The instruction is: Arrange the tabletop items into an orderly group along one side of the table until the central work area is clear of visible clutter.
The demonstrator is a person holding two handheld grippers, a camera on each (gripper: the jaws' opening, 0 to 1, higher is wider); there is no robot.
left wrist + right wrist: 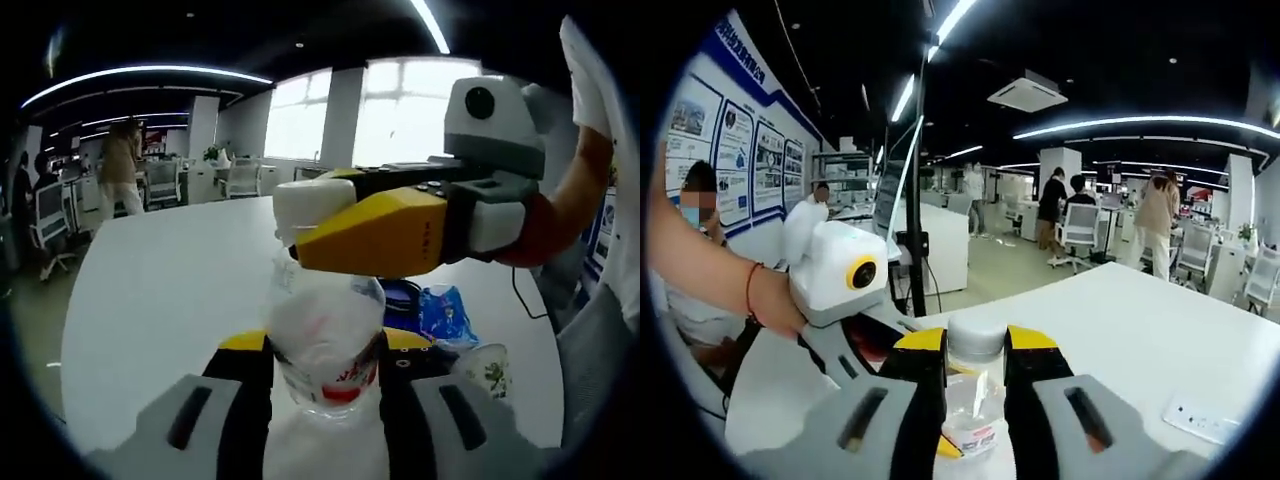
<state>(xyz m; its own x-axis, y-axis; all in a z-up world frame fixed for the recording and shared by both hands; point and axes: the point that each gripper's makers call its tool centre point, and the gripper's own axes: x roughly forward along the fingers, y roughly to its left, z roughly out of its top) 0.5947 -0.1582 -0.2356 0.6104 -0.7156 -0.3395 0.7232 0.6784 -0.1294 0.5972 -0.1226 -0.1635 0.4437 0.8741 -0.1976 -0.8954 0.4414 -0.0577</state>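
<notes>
While office workers stand among desks at the far left of the left gripper view, a clear plastic bottle [325, 340] with a red-printed label stands upright between the yellow-tipped jaws of the left gripper [325, 350], which press against its sides low over the white table [170, 290]. At the bottle's top, the right gripper [300, 215] reaches in from the right, its yellow body level and its white tips closed around the neck area, where the cap is hidden. Just right of the bottle, behind it on the table, lie a blue packet [447, 312] and a small patterned cup [490, 370], with a dark blue object partly hidden between them and the bottle. A person's bare arm and white sleeve fill the right edge.

In the right gripper view, a hand [775, 315] with a red wrist cord holds the left gripper's white body at left. At centre, the right gripper [975, 355] pinches the bottle just under its white cap [976, 335]. Farther right, the table stretches away, a small white card [1200, 412] lying near its edge.
</notes>
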